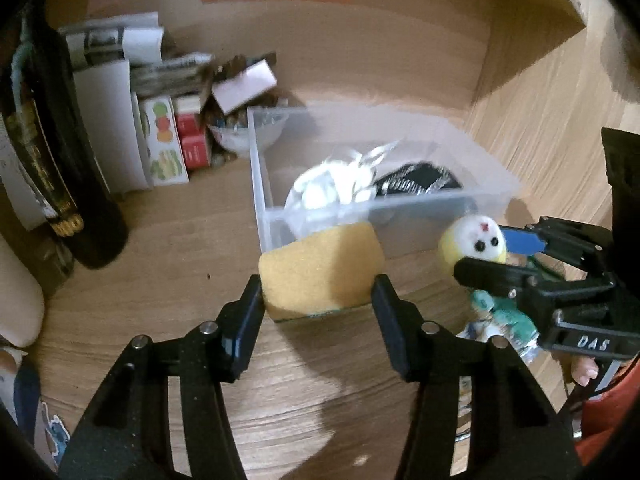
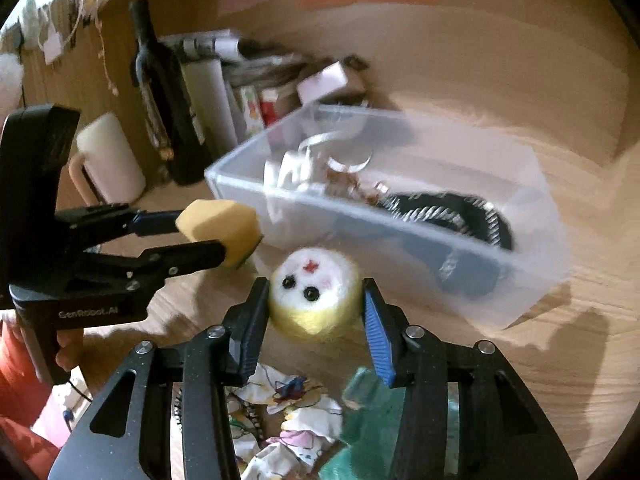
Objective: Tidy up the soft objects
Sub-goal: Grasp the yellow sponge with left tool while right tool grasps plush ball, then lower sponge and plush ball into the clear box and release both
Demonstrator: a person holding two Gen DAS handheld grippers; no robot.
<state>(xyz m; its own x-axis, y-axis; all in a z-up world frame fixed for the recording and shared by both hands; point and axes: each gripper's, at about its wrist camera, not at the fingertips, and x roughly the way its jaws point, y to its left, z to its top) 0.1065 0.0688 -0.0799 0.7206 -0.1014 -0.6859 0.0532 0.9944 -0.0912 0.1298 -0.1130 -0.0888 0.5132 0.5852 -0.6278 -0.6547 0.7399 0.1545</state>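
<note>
My left gripper (image 1: 318,294) is shut on a yellow sponge (image 1: 320,270) and holds it above the wooden table, just in front of a clear plastic bin (image 1: 400,204). It also shows in the right wrist view (image 2: 224,234) with the sponge (image 2: 218,222). My right gripper (image 2: 316,308) is shut on a yellow-and-white plush ball (image 2: 314,294) with two black eyes, near the bin (image 2: 400,236). The ball also shows in the left wrist view (image 1: 474,242). The bin holds white crinkled material (image 1: 340,184) and a black patterned cloth (image 1: 420,182).
A dark bottle (image 1: 56,160), books and small boxes (image 1: 168,140) stand at the back left. A white mug (image 2: 110,160) stands left of the bin. Printed cloth and green fabric (image 2: 304,420) lie under my right gripper. A wooden wall (image 1: 540,92) rises at the right.
</note>
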